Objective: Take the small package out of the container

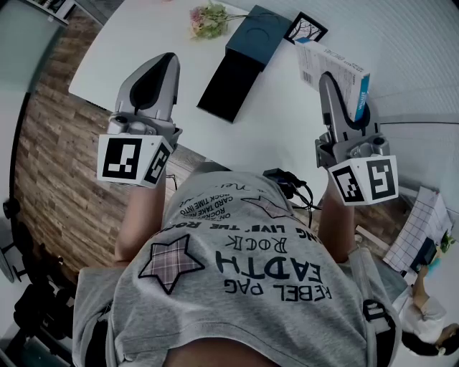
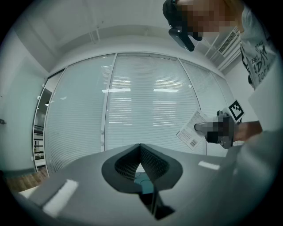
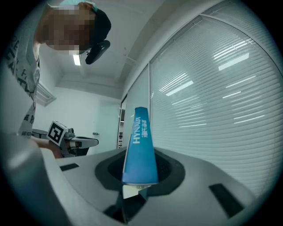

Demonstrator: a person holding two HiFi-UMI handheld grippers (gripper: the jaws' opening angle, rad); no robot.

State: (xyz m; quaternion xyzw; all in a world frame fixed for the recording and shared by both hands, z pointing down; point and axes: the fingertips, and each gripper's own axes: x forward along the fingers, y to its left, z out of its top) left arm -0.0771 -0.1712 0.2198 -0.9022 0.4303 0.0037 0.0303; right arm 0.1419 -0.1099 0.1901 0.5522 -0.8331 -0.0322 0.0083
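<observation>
Head view: person in a grey printed T-shirt [image 1: 244,287] holds both grippers up over a white table [image 1: 136,50]. Left gripper [image 1: 162,66] at 10 o'clock, jaws look pressed together, nothing in them. Right gripper [image 1: 330,87] at 2 o'clock, pinching the small blue-and-white package [image 1: 334,66], which is lifted clear of the table, barcode face up. Dark blue container [image 1: 240,61] lies open on the table at 12 o'clock, well apart from the package. Bunch of flowers [image 1: 208,20] just left of the container's far end, small black-framed card [image 1: 307,29] just right of it. Wood floor [image 1: 50,158] at 9 o'clock.

Left gripper view: left gripper [image 2: 140,153] jaws closed on each other, empty. Window blinds [image 2: 141,110] behind. At 3 o'clock the right gripper [image 2: 221,130] with the package [image 2: 191,130] sticking out toward 9 o'clock.

Right gripper view: right gripper [image 3: 139,170] jaws clamped on the package [image 3: 140,150], its blue edge with white lettering standing upright between them. Left gripper [image 3: 70,140] at 9 o'clock, well apart. Blinds [image 3: 212,101] fill the right side.
</observation>
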